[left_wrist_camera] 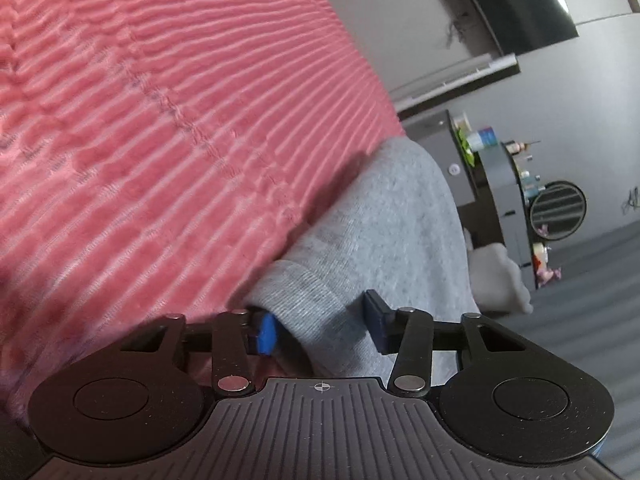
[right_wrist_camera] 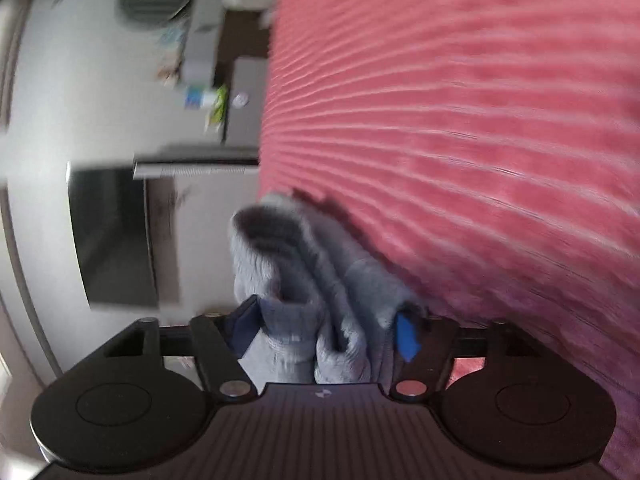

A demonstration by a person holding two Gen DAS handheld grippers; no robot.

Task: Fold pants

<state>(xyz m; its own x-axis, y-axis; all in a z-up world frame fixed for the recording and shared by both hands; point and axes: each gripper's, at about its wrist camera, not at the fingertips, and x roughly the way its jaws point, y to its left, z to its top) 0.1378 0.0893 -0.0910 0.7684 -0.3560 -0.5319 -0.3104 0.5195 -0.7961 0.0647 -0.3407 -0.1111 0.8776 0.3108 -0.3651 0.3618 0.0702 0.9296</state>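
Observation:
The grey knit pants [left_wrist_camera: 380, 208] hang over the edge of a pink ribbed blanket [left_wrist_camera: 160, 120]. In the left wrist view a thick cuffed edge of them fills the gap between the blue pads, and my left gripper [left_wrist_camera: 320, 326] is shut on it. The right wrist view is blurred and rolled on its side. There a bunched, folded stack of the grey pants [right_wrist_camera: 280, 248] sits beside the pink blanket [right_wrist_camera: 460, 120]. My right gripper [right_wrist_camera: 326, 332] is closed on that stack, with cloth touching both pads.
Beyond the blanket's edge lie grey floor [left_wrist_camera: 580, 320], a dark shelf unit [left_wrist_camera: 496, 184] with small items, a round slatted object [left_wrist_camera: 558, 210] and a pale cloth lump [left_wrist_camera: 500, 276]. A dark screen [left_wrist_camera: 516, 4] hangs on the wall; the screen [right_wrist_camera: 112, 236] also shows in the right view.

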